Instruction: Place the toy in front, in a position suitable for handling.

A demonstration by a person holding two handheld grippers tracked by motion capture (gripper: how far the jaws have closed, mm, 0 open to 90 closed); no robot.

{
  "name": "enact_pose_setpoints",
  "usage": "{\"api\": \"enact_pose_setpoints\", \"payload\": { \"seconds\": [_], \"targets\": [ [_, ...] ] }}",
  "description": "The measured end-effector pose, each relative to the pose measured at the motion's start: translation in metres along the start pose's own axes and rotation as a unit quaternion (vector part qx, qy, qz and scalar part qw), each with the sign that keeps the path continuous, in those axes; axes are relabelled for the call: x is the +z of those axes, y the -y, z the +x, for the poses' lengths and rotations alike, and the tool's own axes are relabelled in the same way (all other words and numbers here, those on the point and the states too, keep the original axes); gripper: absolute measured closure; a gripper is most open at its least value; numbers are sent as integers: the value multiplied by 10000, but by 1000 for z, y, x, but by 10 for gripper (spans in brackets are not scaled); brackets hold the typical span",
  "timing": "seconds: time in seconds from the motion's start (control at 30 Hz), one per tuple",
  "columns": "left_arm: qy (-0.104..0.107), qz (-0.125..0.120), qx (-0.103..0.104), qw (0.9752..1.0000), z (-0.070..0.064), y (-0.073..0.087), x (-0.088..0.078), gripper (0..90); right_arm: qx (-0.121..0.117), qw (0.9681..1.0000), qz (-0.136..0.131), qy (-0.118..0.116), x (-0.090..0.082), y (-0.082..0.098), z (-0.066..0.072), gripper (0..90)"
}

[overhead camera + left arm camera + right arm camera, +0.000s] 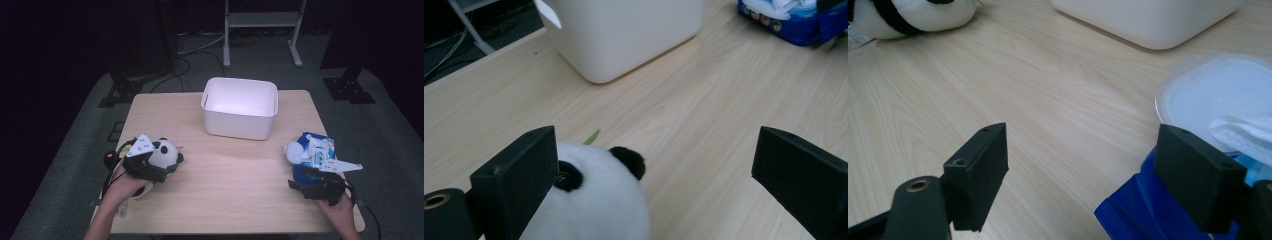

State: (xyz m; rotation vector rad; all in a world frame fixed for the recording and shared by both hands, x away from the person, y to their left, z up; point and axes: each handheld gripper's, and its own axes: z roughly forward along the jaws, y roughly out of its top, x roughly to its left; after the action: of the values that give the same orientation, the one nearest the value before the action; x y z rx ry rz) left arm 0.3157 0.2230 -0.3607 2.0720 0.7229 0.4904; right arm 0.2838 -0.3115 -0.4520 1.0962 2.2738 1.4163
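White plush, the panda point(162, 152) lay at the table's point(230, 195) left edge; we held the left gripper point(649, 175) over it, jaws apart, ready to grasp. Our right gripper point(1083, 175) stood open beside the blue wipes pack point(1148, 210), likely bound for the bin point(240, 107).

No legible text or labels

The middle of the surface point(230, 170) lies bare, an open lane between the 2 tongs. At 12 o'clock the white bin point(240, 107) blocks the far centre, with narrow bare strips at its 9 and 3 o'clock sides. The panda toy point(162, 155) crowds the 9 o'clock edge under the left tongs point(651, 170). The blue wipes pack point(312, 152) fills the 3 o'clock edge beside the right tongs point(1083, 170).
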Motion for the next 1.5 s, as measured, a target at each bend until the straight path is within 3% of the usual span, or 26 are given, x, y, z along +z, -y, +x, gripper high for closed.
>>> {"api": "enact_pose_setpoints", "payload": {
  "seconds": [0.1, 0.23, 0.3, 0.43, 0.53, 0.57, 0.6, 0.63, 0.93, 1.03, 1.13, 1.17, 1.2, 1.27, 1.3, 1.5],
  "targets": [
    [-59, 173, -138, 9997, 15, 2, -4, 36, -15, 10000, -28, -2, -1, -2, 1, 207],
    [-227, 259, -221, 9992, 24, 2, -9, 37, -21, 10000, -13, -21, 0, -2, 2, 207],
    [-180, 253, -217, 9993, 26, 0, -14, 49, -43, 10000, 26, -45, 0, -1, 2, 207],
    [-300, 379, -165, 9987, 36, -4, -22, 50, -56, 10000, 42, -60, 1, -1, 3, 207],
    [-431, 580, -232, 9971, 49, -3, -25, 57, -62, 9999, 48, -83, 1, -2, 5, 207],
    [-393, 709, -347, 9961, 57, 0, -25, 58, -112, 9999, 63, -94, 0, -2, 6, 207],
    [-393, 709, -347, 9961, 57, 0, -25, 59, -112, 9999, 63, -94, 0, -2, 6, 207],
    [-430, 908, -420, 9940, 65, 5, -24, 64, -125, 9998, 65, -112, 1, -2, 7, 207],
    [-445, 1252, -587, 9894, 82, 20, -17, 97, -183, 9996, 165, -149, 3, -1, 7, 207],
    [-457, 1414, -638, 9868, 87, 25, -14, 128, -170, 9996, 164, -184, 4, -1, 7, 207],
    [-440, 1415, -662, 9867, 90, 28, -13, 244, -197, 9994, 194, -195, 3, -1, 9, 207],
    [-438, 1431, -713, 9862, 91, 29, -13, 336, -220, 9994, 188, -211, 4, -1, 9, 207],
    [-420, 1399, -690, 9869, 92, 30, -13, 336, -220, 9994, 188, -211, 4, -1, 9, 207],
    [-414, 1385, -717, 9869, 92, 31, -12, 423, -227, 9993, 203, -225, 4, -1, 10, 207],
    [-424, 1359, -652, 9877, 92, 31, -12, 508, -232, 9992, 211, -229, 4, -1, 10, 207],
    [-410, 1379, -566, 9880, 89, 30, -12, 635, -243, 9991, 238, -244, 4, -1, 10, 207]
  ]
}}
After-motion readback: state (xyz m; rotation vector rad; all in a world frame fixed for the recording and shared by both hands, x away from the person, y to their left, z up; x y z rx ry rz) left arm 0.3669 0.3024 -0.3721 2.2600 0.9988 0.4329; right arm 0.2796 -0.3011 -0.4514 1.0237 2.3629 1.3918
